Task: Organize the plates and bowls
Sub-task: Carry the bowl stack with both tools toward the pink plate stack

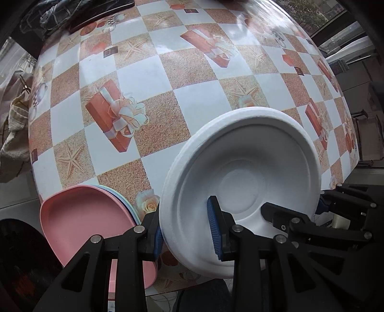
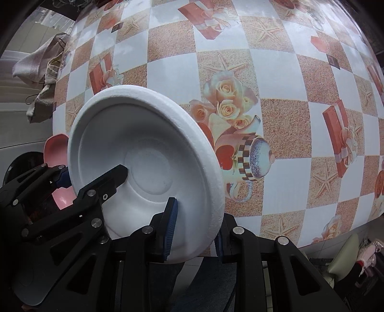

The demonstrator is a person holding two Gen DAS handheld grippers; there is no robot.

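A white foam bowl (image 1: pixel 242 172) is held tilted above the near table edge by both grippers. My left gripper (image 1: pixel 187 230) is shut on its left rim, one blue pad inside and one outside. My right gripper (image 2: pixel 194 228) is shut on its right rim; the bowl fills the left of the right wrist view (image 2: pixel 144 153). Each gripper shows in the other's view, the right one (image 1: pixel 319 211) and the left one (image 2: pixel 72 180). A stack of plates with a pink one on top (image 1: pixel 79 223) lies at the near left table edge, also partly visible in the right wrist view (image 2: pixel 55 146).
The table (image 1: pixel 168 72) has a checkered cloth with gift boxes, starfish and roses. Dark clothing (image 1: pixel 60 14) lies at the far left corner. Cloths (image 2: pixel 40 69) hang off the left side. A window (image 1: pixel 336 24) is at the far right.
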